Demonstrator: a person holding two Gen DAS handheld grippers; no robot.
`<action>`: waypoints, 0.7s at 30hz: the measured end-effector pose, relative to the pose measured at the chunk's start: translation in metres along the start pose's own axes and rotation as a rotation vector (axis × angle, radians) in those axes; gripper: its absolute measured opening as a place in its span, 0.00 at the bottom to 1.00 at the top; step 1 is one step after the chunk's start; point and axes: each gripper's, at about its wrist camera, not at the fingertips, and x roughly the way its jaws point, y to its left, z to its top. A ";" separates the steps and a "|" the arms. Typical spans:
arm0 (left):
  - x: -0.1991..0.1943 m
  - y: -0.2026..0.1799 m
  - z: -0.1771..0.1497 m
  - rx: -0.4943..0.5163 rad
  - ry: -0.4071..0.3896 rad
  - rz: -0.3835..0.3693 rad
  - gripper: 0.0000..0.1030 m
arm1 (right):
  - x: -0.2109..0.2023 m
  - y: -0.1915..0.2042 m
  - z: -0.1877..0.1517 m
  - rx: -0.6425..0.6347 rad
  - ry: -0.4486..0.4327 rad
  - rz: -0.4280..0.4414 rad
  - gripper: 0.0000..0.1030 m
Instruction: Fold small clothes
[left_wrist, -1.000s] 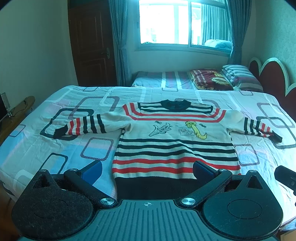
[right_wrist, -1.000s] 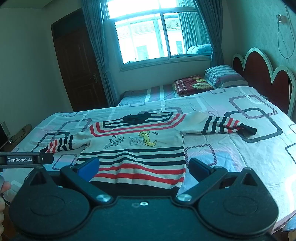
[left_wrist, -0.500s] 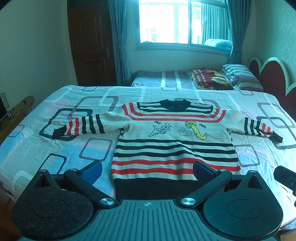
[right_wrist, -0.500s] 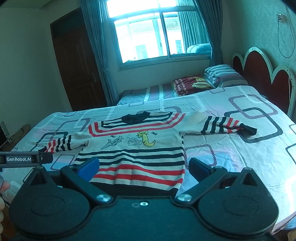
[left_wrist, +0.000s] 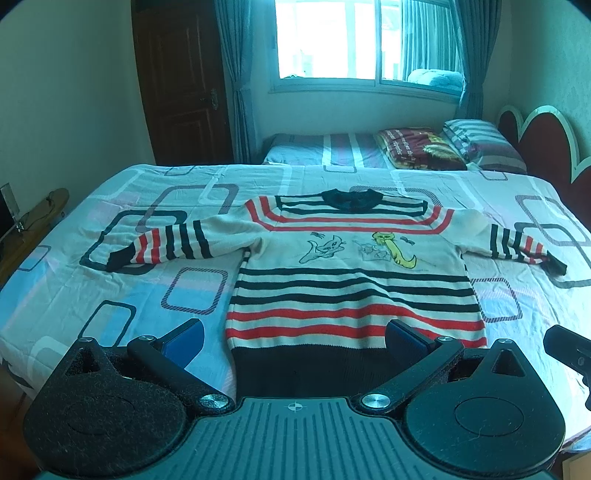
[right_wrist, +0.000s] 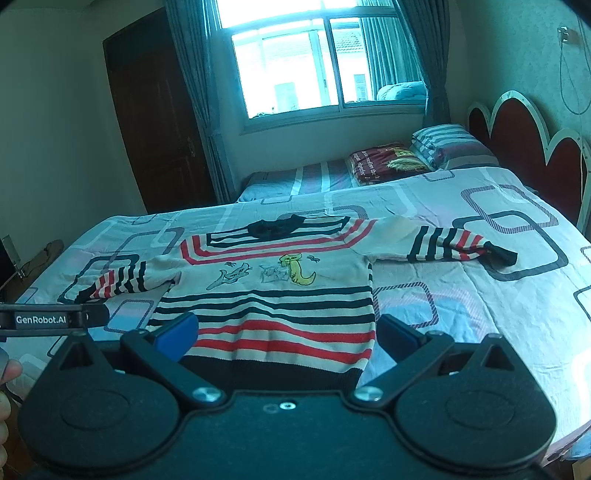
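Striped knit, the sweater (left_wrist: 351, 269) is spread flat on the bed (left_wrist: 74, 288), sleeves outstretched (presumably laid ready for folding). The left gripper (left_wrist: 293, 338) and right gripper (right_wrist: 286, 332) are held wide apart above its hem, nothing grasped.

Your left tongs (left_wrist: 294, 341) were matte black: two round felt-faced discs, a ribbed centre plate marked with a small crosshair, and two link arms fixed by silver screws, ending in blue pads (left_wrist: 183, 341). Your right tongs (right_wrist: 286, 336) had the same build with a smooth plate. A black bar on the left one read "GenRobot.AI" in white. Your bare fingers (right_wrist: 6, 384) showed at the edge.
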 end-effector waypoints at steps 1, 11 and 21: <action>0.000 -0.001 -0.001 0.002 0.003 0.001 1.00 | 0.000 0.000 -0.001 0.000 0.003 0.002 0.99; 0.002 -0.003 -0.008 0.013 0.027 -0.005 1.00 | 0.002 0.002 -0.005 -0.005 0.025 0.006 0.99; 0.002 -0.003 -0.007 0.018 0.029 -0.006 1.00 | 0.002 0.002 -0.006 -0.006 0.034 0.008 0.99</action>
